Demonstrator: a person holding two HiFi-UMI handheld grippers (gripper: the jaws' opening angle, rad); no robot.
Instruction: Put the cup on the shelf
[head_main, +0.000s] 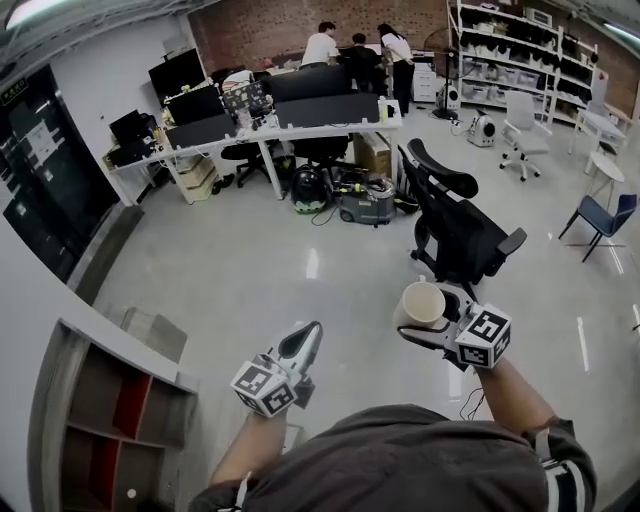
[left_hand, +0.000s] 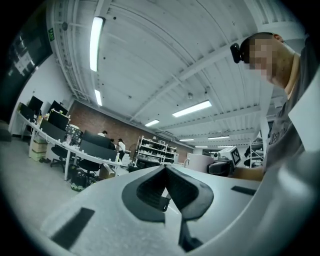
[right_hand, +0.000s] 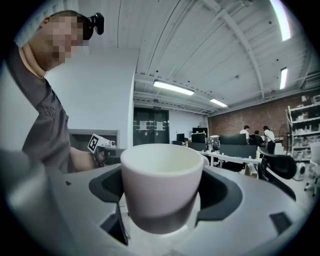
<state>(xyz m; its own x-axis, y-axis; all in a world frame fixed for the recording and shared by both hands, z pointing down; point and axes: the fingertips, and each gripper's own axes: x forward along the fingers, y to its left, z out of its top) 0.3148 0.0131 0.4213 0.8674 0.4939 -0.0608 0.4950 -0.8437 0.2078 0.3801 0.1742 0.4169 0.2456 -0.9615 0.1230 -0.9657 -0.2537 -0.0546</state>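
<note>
My right gripper (head_main: 417, 318) is shut on a pale cup (head_main: 421, 303), held upright out in front of the person at the right of the head view. In the right gripper view the cup (right_hand: 161, 172) sits between the two dark pads (right_hand: 107, 185) and looks empty. My left gripper (head_main: 303, 345) is held beside it at the left, its jaws together with nothing in them (left_hand: 165, 169). From the left gripper view the cup (left_hand: 199, 162) shows off to the right. A wooden shelf unit (head_main: 105, 405) with a red panel stands against the wall at the lower left.
A black office chair (head_main: 455, 225) stands just beyond the cup. Farther back are long desks with monitors (head_main: 270, 115), a vacuum cleaner (head_main: 367, 202), several people (head_main: 360, 45), white shelving (head_main: 520, 50) and a blue chair (head_main: 600, 218). The floor is glossy grey.
</note>
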